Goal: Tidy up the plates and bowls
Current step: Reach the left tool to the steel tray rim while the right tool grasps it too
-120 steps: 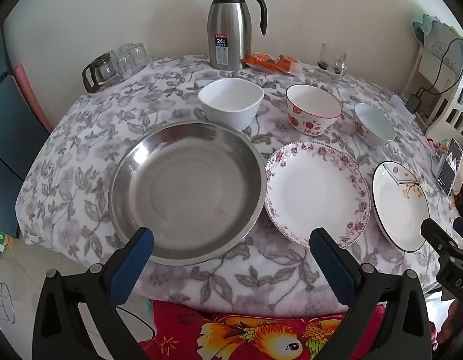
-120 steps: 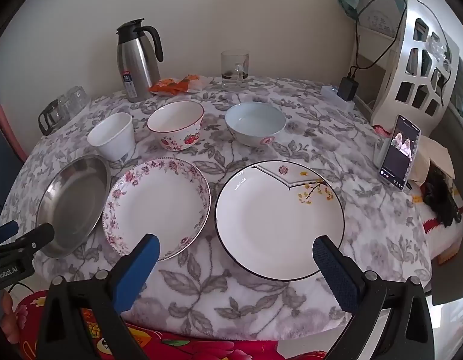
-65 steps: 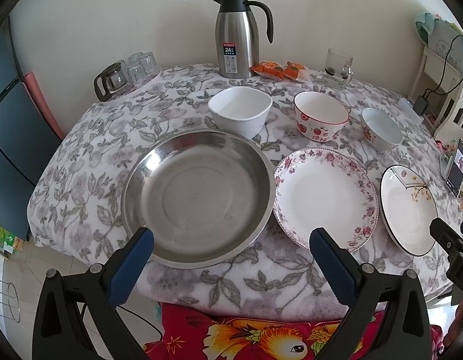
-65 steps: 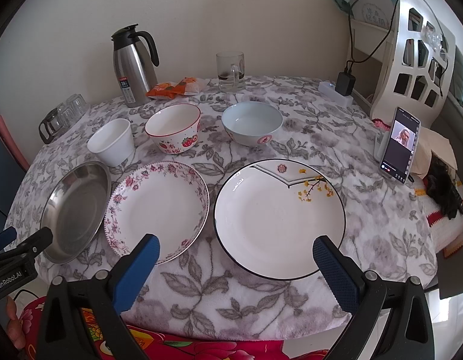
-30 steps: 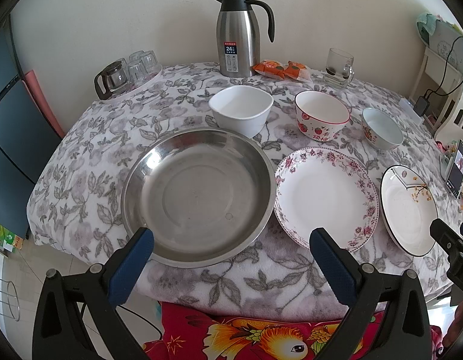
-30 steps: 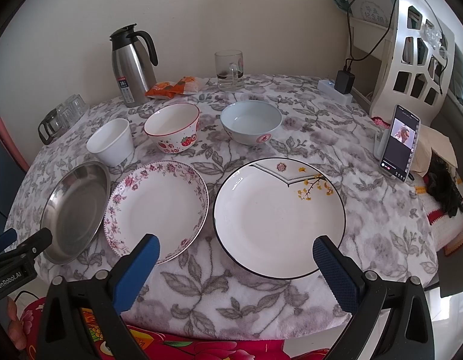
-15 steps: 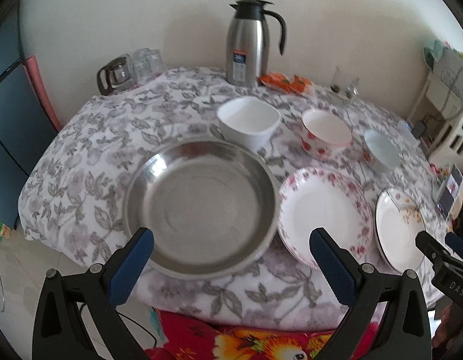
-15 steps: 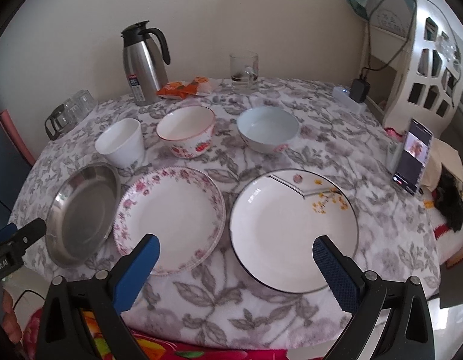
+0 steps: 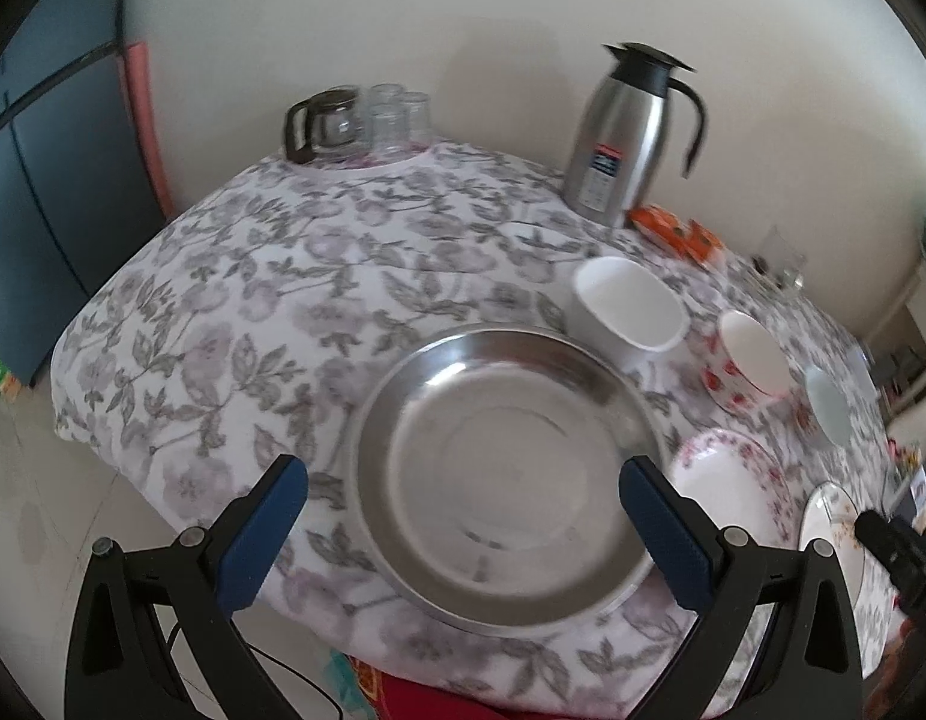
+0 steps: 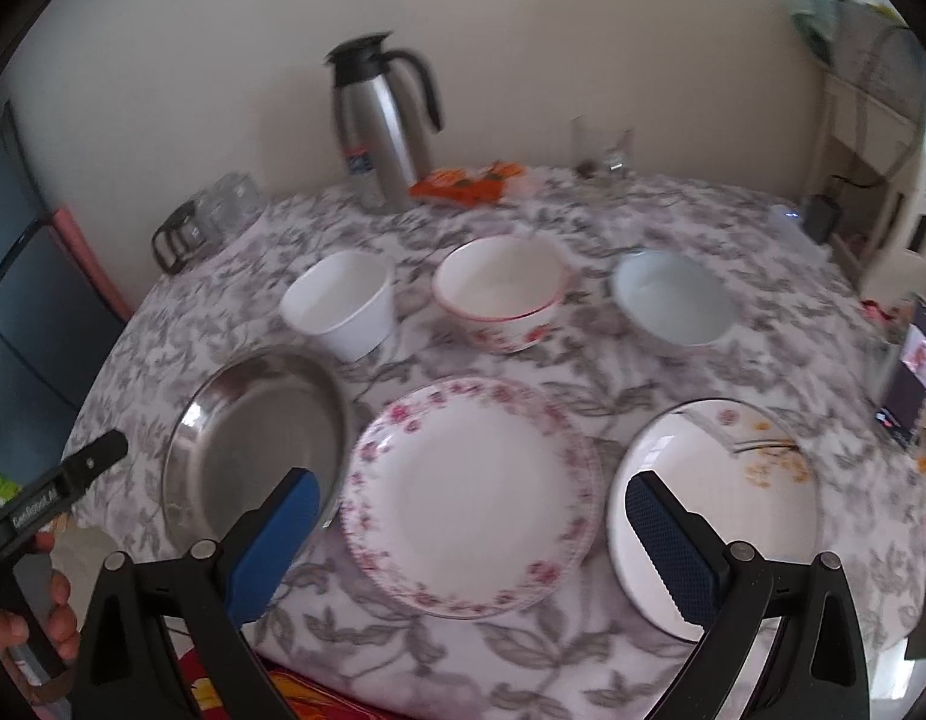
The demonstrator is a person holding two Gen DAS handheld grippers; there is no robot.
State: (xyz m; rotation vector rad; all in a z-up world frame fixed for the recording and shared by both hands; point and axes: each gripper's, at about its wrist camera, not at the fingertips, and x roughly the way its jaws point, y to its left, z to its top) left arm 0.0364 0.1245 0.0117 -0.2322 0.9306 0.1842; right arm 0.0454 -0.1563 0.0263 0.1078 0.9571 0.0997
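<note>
On the floral tablecloth, three plates lie along the front: a steel plate point(image 9: 505, 480) point(image 10: 255, 444), a pink-flowered plate point(image 10: 472, 495) point(image 9: 730, 495) and a black-rimmed white plate point(image 10: 712, 501). Behind them stand a plain white bowl point(image 10: 342, 312) point(image 9: 628, 309), a red-patterned bowl point(image 10: 502, 291) point(image 9: 748, 363) and a pale blue bowl point(image 10: 673, 303) point(image 9: 826, 408). My left gripper point(image 9: 463, 519) is open and empty in front of the steel plate. My right gripper point(image 10: 469, 531) is open and empty over the near edge of the flowered plate.
A steel thermos jug point(image 10: 384, 126) point(image 9: 622, 141), orange snack packets point(image 10: 463, 183), a glass mug point(image 10: 604, 147) and a glass pot with cups point(image 9: 354, 120) stand at the back. A phone point(image 10: 910, 387) is propped at the right edge. A hand point(image 10: 24, 618) holds the left gripper.
Both grippers have swung left and closer to the table: the left view now centres on the steel plate's left side, the right on the flowered plate. Dishes have not moved.
</note>
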